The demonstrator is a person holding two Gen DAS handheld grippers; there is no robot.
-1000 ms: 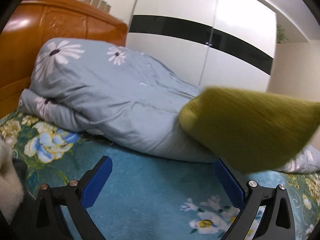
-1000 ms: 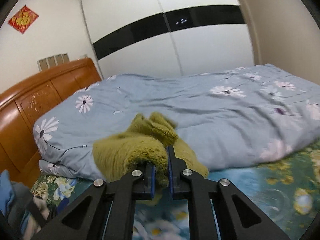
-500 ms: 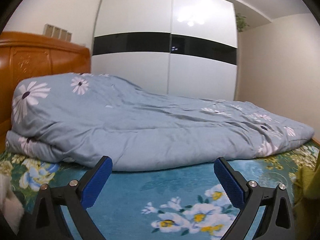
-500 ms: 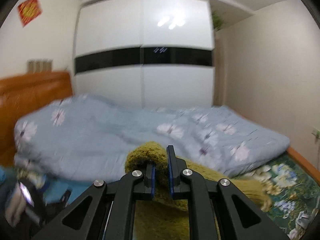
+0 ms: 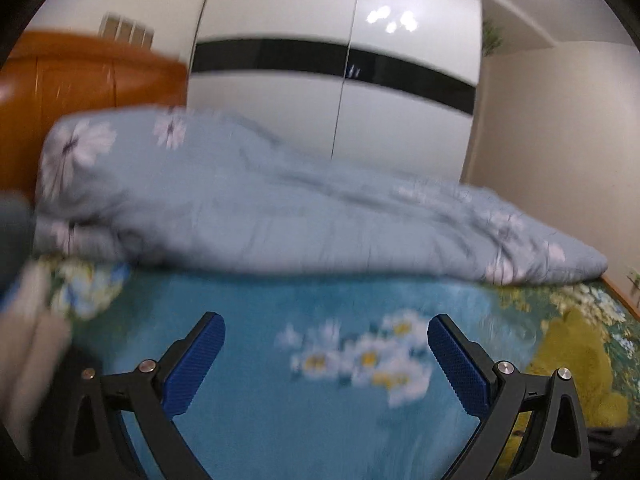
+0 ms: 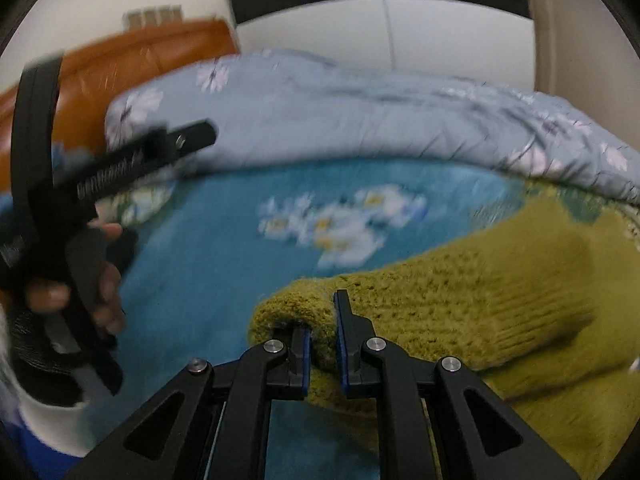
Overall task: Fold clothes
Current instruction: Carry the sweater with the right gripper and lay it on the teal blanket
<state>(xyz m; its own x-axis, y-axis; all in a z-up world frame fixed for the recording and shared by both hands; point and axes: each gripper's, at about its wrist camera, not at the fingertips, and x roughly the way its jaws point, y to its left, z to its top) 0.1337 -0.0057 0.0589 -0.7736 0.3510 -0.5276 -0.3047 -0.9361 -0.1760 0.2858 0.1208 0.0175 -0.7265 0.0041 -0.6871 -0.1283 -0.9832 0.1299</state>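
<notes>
On the plush floral bedspread (image 6: 208, 280), right gripper (image 6: 322, 336) pinches fuzzy olive knit sweater (image 6: 480, 300); left gripper (image 5: 326, 364) gapes empty.

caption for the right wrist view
Right gripper shut on an olive knit sweater over the blue floral bedsheet.

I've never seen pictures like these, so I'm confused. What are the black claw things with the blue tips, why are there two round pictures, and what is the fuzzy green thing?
Those claws are grabbing tools, and a person holds one in each hand. Each tool carries a small camera with a very wide lens, so the pictures come out round.

One picture is from the left gripper. Its blue pads stand wide apart and hold nothing. Below it is a bed sheet, blue with flowers, and behind that a bundled grey-blue quilt.

The other picture is from the right gripper. It is pinched shut on a fuzzy green sweater, most of which lies on the bed. At the left you can see the person's left hand holding the other tool.
</notes>
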